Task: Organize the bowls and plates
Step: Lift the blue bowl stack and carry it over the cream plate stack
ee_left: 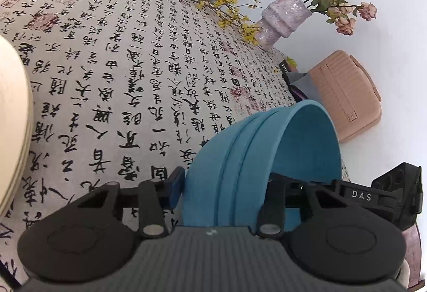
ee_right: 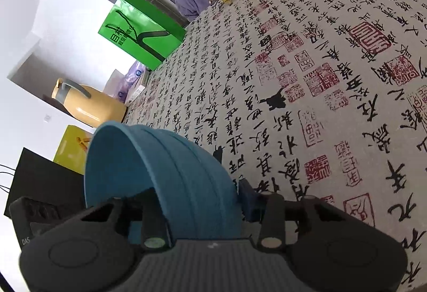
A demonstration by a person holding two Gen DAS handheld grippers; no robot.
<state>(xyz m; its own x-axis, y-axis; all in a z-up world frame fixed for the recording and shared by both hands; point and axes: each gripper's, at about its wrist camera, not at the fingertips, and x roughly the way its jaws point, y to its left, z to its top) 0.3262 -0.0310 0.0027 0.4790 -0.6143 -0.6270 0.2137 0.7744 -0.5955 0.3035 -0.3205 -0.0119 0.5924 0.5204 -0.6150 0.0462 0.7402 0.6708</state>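
My left gripper [ee_left: 226,185] is shut on the wall of a blue bowl [ee_left: 256,153], one finger outside, one inside, holding it tilted above the calligraphy tablecloth [ee_left: 120,65]. My right gripper [ee_right: 186,198] is shut on a blue bowl [ee_right: 165,174] in the same way, tilted with its opening to the left. I cannot tell whether both hold one bowl. A cream plate stack [ee_left: 13,115] shows at the left edge of the left wrist view.
A purple vase with dried roses [ee_left: 283,17] and yellow flower sprigs [ee_left: 229,9] stand at the table's far side. A pink case [ee_left: 344,94] lies beyond the edge. A green bag [ee_right: 138,30], a yellow thermos [ee_right: 88,102] and a black bag [ee_right: 45,180] line the other side.
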